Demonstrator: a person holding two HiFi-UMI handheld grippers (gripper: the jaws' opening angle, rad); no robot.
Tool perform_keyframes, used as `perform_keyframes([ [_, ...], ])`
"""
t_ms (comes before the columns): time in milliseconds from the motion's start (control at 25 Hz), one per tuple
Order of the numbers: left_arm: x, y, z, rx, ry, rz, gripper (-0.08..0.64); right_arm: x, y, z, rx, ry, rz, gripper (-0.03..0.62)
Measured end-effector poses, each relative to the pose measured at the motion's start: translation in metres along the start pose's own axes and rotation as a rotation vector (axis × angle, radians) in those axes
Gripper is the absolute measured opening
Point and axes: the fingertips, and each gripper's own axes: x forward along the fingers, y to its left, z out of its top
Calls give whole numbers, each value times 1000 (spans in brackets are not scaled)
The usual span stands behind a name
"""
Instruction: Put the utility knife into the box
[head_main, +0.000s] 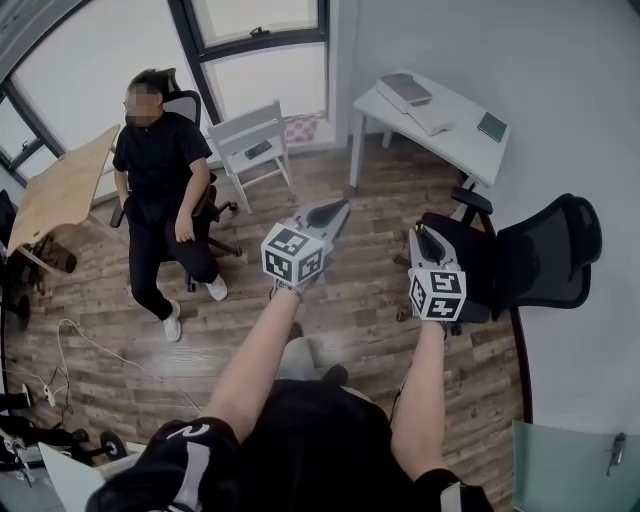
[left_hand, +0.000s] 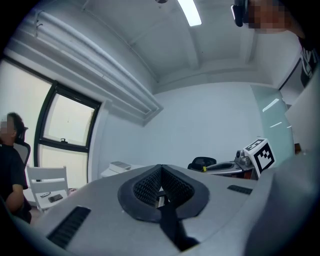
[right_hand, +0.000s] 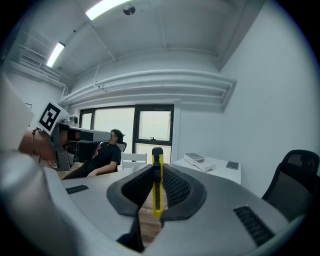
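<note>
Two tongs up in head view, both aimed fwd over wood floor (head_main: 350, 300), marker cubes toward the camera. Bare forearms behind them, black top below.

L tongs (head_main: 333, 212): shut, tips together in left gripper view, nothing btwn the pads.

R tongs (head_main: 421, 233): clamped on utility knife (right_hand: 157, 197). Yellow body w/ black slider, upright btwn the ribbed pads, top end out past the tips, lower end down in the throat of the tongs. In head view only a yellow speck of it at the R tip.

Well apart from the knife, across the room: white tabletop (head_main: 465, 145) by the wall, w/ grey-topped box (head_main: 405, 88) and white box (head_main: 432, 118) just beside it. Touching or not: can't tell. Open or closed: can't tell either. Small dark flat item (head_main: 492, 126) near the tabletop's right end. Same tabletop + boxes in right gripper view, to the right of the knife and beyond the tips.

Black office chair (head_main: 545, 250) just right of R tongs. Seated person (head_main: 160, 170) in black w/ white shoes on a rolling chair at left, near the windows (head_main: 260, 60). White chair (head_main: 255, 145) btwn person and white tabletop, small dark thing on its seat. Wooden tabletop (head_main: 65, 190) far left. Loose cables (head_main: 90, 350) on floor, lower left.
</note>
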Motion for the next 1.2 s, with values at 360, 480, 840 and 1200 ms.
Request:
perform_keyframes([
  [360,23,43,-2,13,7,43,25,33,-34,0,11,19,4,72],
  [480,37,50,1,25,-4,-6,25,47,-42,4,5,15,12,72],
  [840,102,103,23,28,-10,-100,26,120,-78,25,-25,42,-17,72],
  [1200,155,184,38,0,-15,-133,25,203,-98,48,-39,62,-65,72],
])
